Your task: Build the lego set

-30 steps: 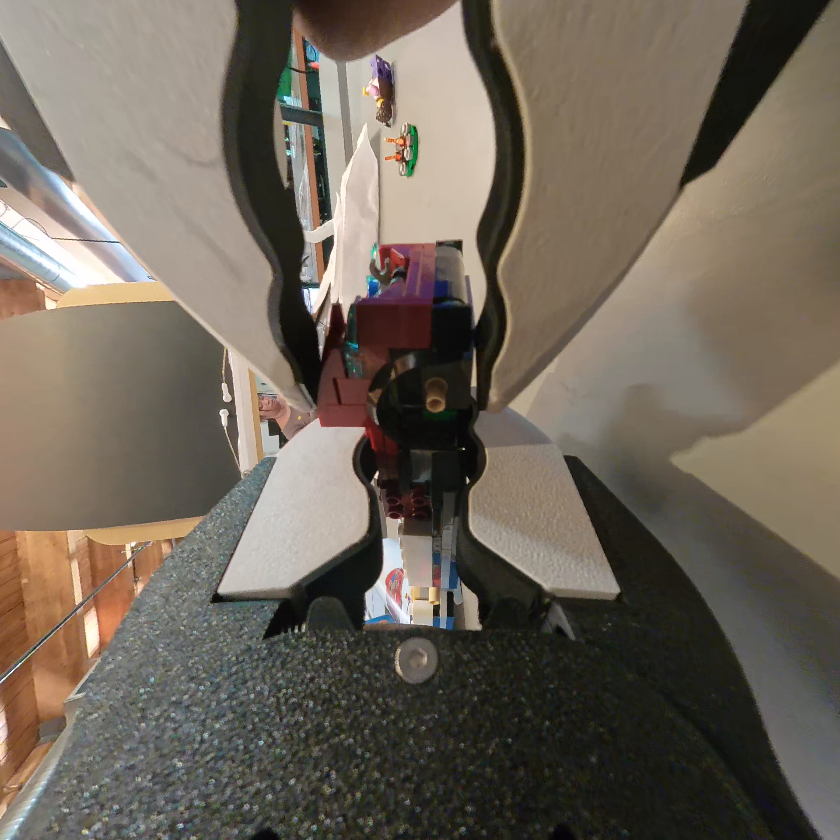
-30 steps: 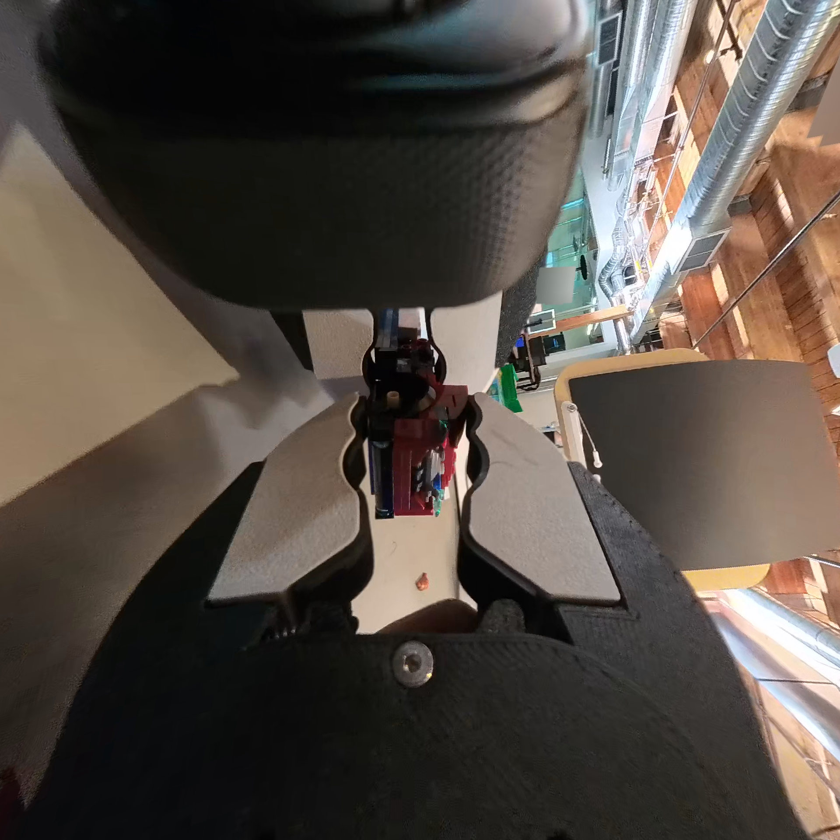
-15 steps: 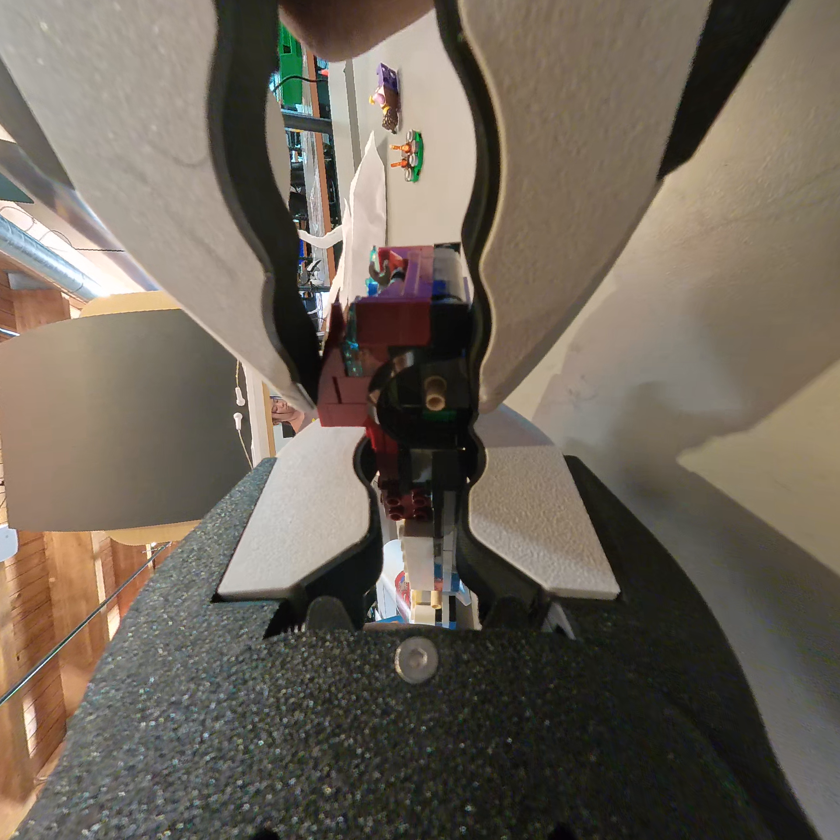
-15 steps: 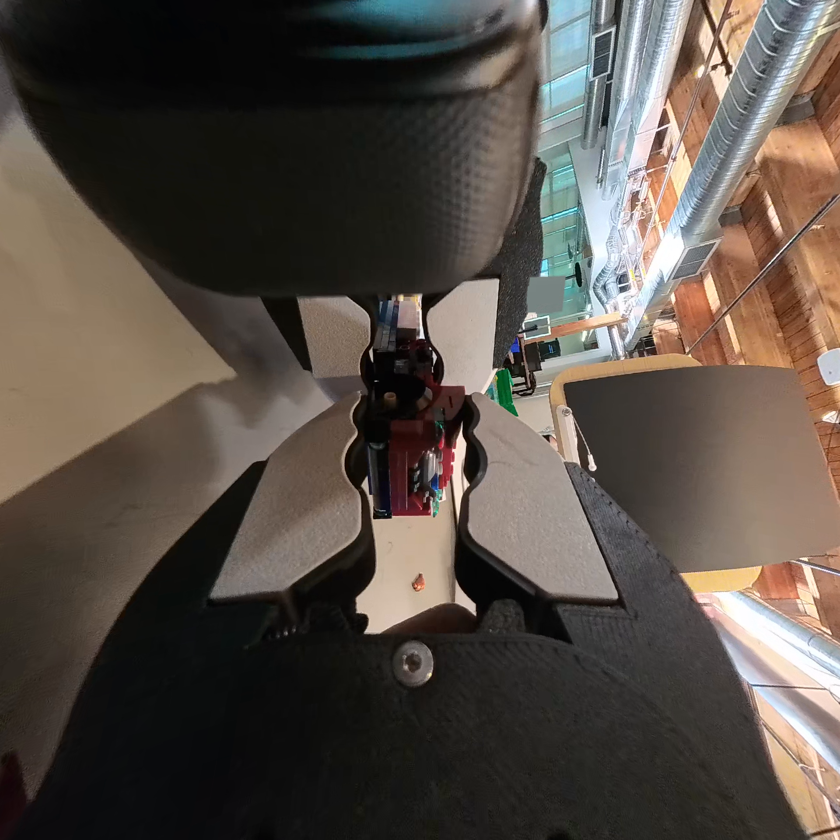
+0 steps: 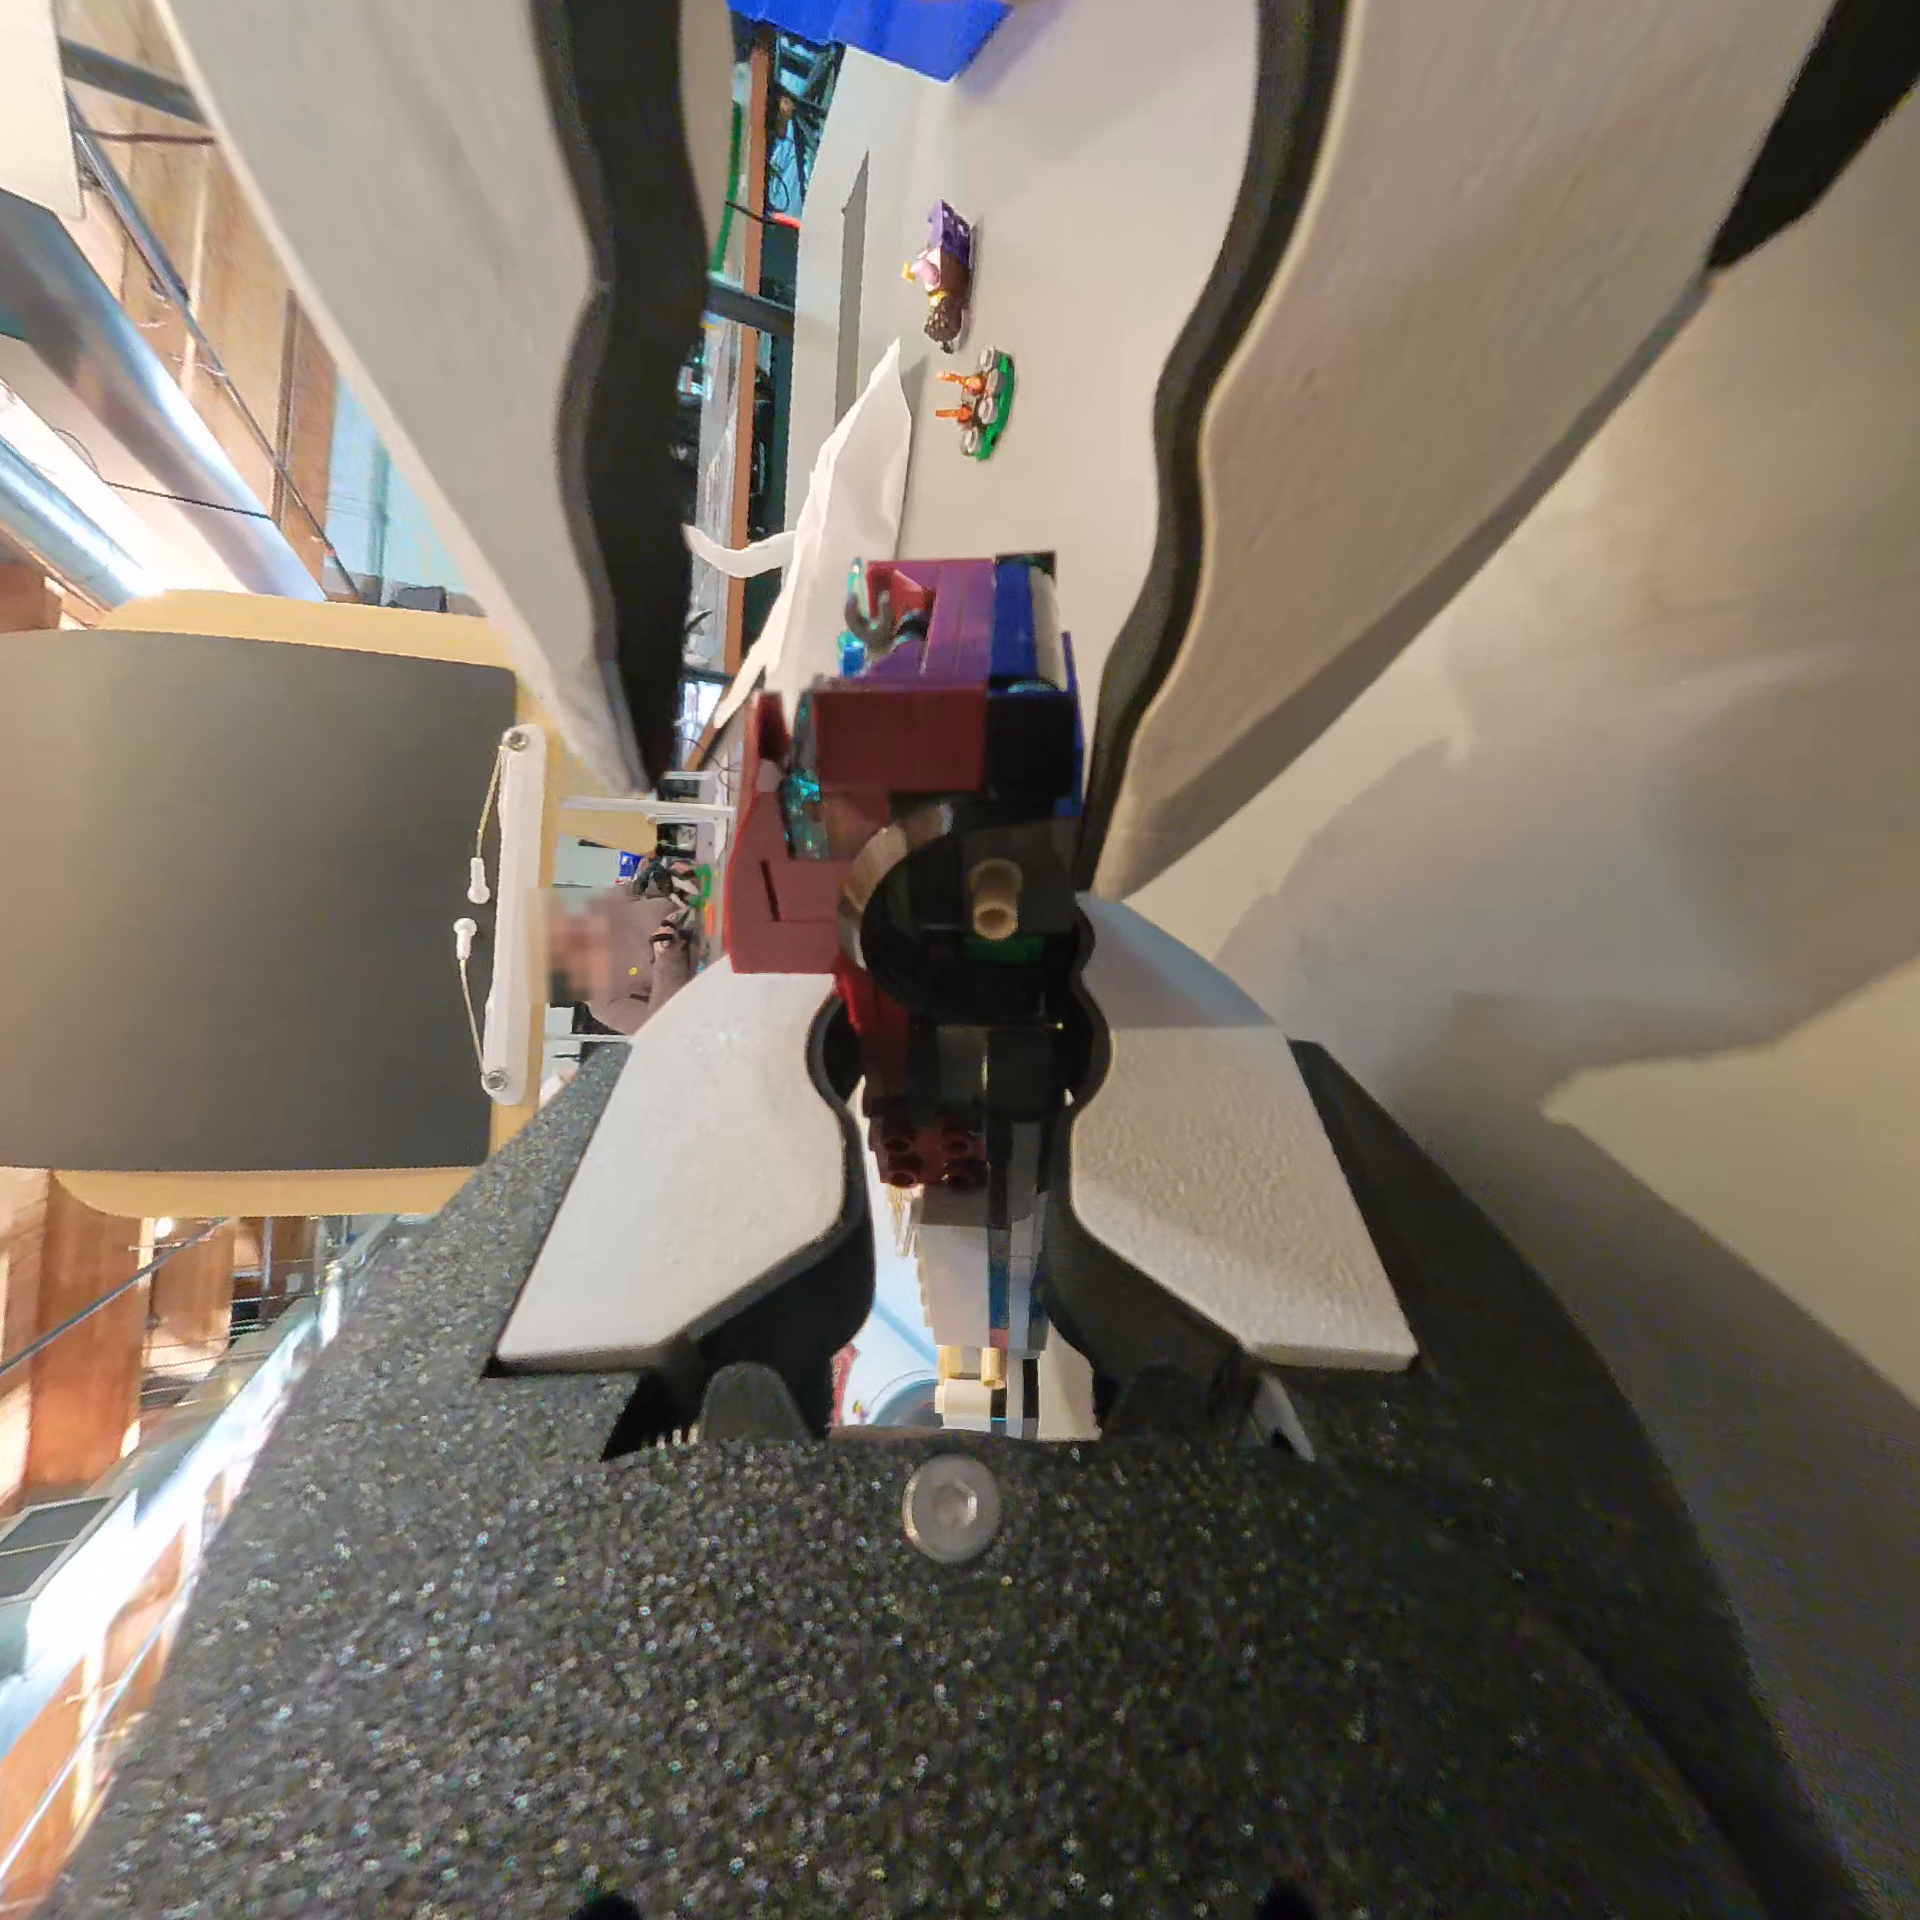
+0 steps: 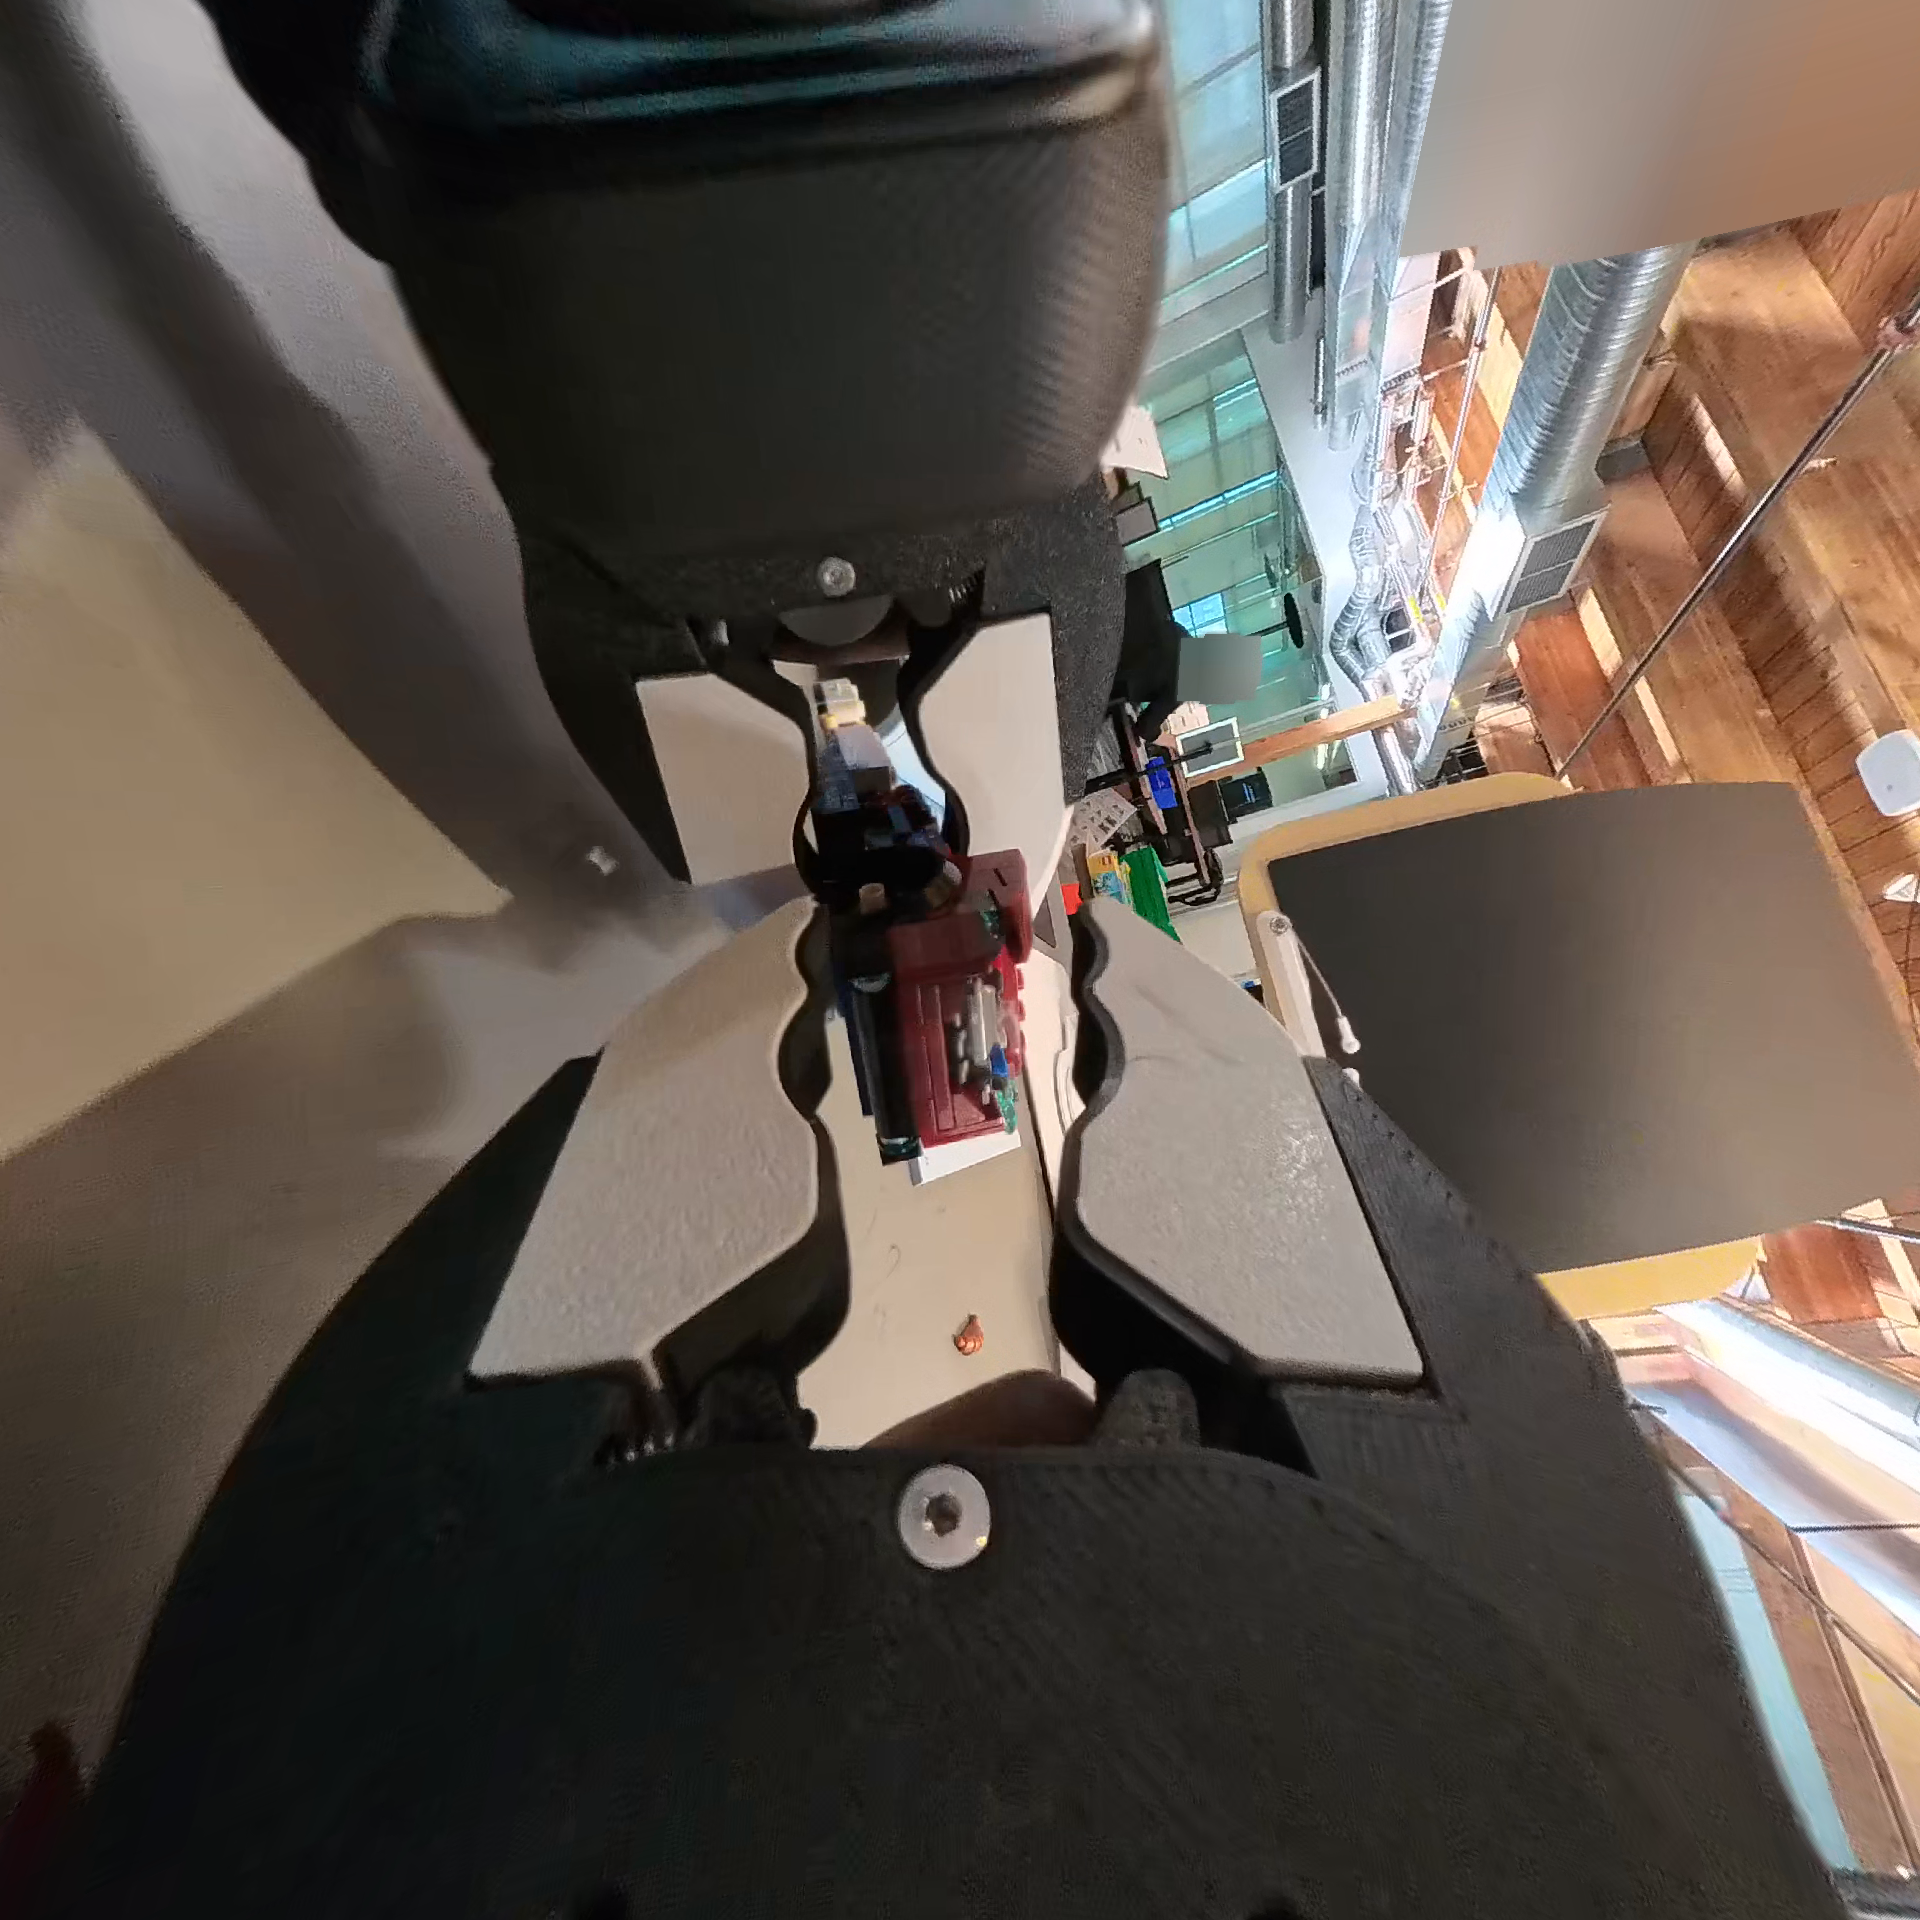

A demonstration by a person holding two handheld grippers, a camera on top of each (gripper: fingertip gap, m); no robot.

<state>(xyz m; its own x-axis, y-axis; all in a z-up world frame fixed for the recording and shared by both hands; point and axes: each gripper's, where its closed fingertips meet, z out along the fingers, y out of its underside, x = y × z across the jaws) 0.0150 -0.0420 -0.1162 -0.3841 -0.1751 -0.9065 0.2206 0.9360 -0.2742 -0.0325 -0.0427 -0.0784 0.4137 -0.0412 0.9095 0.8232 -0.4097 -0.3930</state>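
In the left wrist view, the left hand-held gripper [image 5: 961,1049] at centre frame pinches the black rear section of a dark red, black and blue toy-brick model [image 5: 914,821], its white fingers [image 5: 717,1122] pressed against the model's sides. The model juts forward between the two grippers, held in the air above the pale bench [image 5: 1060,343].

In the right wrist view, the right hand-held gripper [image 6: 940,997] stands spread around the red front of the same model [image 6: 951,1029]: the left finger [image 6: 707,1091] sits close against the blue edge, while a clear gap separates the right finger [image 6: 1195,1122] from the bricks.

Farther off, in the upper middle of the left view, a small green-based brick piece with orange parts [image 5: 982,405] and a small purple and brown brick figure [image 5: 948,272] lie on the bench beside a sheet of white paper [image 5: 862,488]. A small copper-coloured bit [image 6: 968,1335] lies on the bench low in the right view.
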